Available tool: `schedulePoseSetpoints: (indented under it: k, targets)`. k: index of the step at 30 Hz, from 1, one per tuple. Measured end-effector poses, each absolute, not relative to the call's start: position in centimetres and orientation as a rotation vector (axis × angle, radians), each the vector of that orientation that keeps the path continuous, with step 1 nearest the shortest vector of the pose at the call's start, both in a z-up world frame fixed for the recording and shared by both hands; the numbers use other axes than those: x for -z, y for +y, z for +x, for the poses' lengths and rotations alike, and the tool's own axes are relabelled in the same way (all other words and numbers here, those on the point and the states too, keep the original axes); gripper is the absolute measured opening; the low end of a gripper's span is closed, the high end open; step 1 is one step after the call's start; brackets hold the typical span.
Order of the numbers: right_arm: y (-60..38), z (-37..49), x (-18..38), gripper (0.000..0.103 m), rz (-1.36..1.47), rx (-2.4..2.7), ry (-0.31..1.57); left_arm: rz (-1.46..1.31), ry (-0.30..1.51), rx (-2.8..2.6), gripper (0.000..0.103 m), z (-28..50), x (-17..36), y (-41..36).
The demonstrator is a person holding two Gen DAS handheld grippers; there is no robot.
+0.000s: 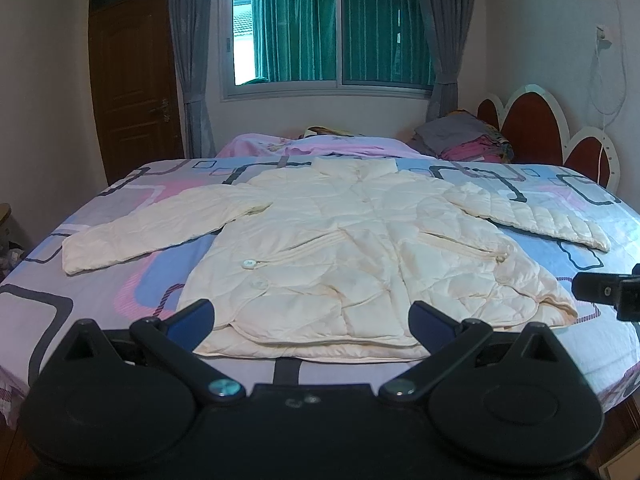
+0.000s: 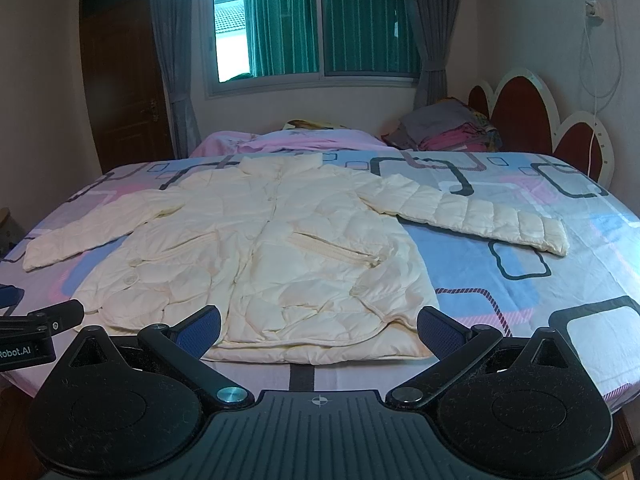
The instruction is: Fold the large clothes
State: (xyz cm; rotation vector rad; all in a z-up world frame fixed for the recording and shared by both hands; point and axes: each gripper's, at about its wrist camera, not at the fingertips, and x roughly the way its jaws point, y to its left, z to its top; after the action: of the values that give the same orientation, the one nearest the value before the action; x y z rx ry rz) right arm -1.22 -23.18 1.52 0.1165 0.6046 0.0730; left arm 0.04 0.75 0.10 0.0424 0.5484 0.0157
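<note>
**Left wrist view: both tongs spread wide over an unfolded puffer jacket**

Left wrist view: the left tongs (image 1: 310, 318) are seen spread wide, with nothing held between the blue pads (image 1: 192, 316). In the right wrist view the right tongs (image 2: 318, 326) are likewise fully parted and empty. Both are held just short of the near edge of the bed (image 1: 600, 340), above the hem of the garment.

A cream quilted puffer jacket (image 1: 352, 248) is laid flat on the patterned bedsheet, front up, collar toward the window (image 1: 328, 32), both sleeves stretched out to the sides. The hem (image 1: 312, 348) lies nearest the tongs. No fold appears to have been made yet.

The jacket is judged to be light, soft and springy, with a smooth shell that may slip between the pads; trapped air is likely to make folds spring back. A sleeve cuff (image 2: 554, 238) or the shoulder seam would offer a thin, firm edge to be pinched, so a sleeve could be drawn across the body first. A stack of folded clothes (image 1: 468, 136) sits well apart by the headboard (image 1: 532, 128).
</note>
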Motion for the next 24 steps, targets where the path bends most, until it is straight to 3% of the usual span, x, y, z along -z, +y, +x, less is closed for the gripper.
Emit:
schedulePoseSetpoints:
  k: [24]
  targets:
    - [-23.49, -1.52, -1.55, 0.103, 0.118, -0.076, 0.604, 0.036, 0.553, -0.016, 0.103, 0.10, -0.02, 1.05]
